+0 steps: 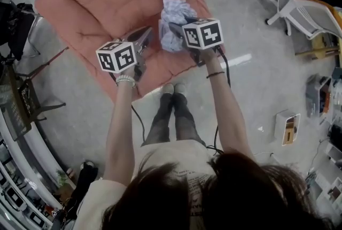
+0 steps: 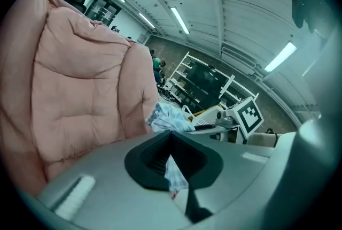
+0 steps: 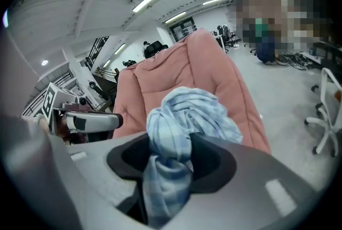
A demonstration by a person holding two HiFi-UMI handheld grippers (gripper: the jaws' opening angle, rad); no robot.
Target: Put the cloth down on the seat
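The cloth (image 1: 176, 14), a crumpled pale-blue bundle, hung over the front of the pink seat (image 1: 101, 4); whether it touched the seat could not be told. It looked soft, light and limp, likely to slump once freed, and its bunched folds offered the surest hold. The right hand-held gripper (image 3: 171, 165) pinched a thick twisted wad that kept its jaws wide. Only the left gripper view showed the left hand-held gripper (image 2: 172, 165) nipping a thin corner, its jaws nearly together.
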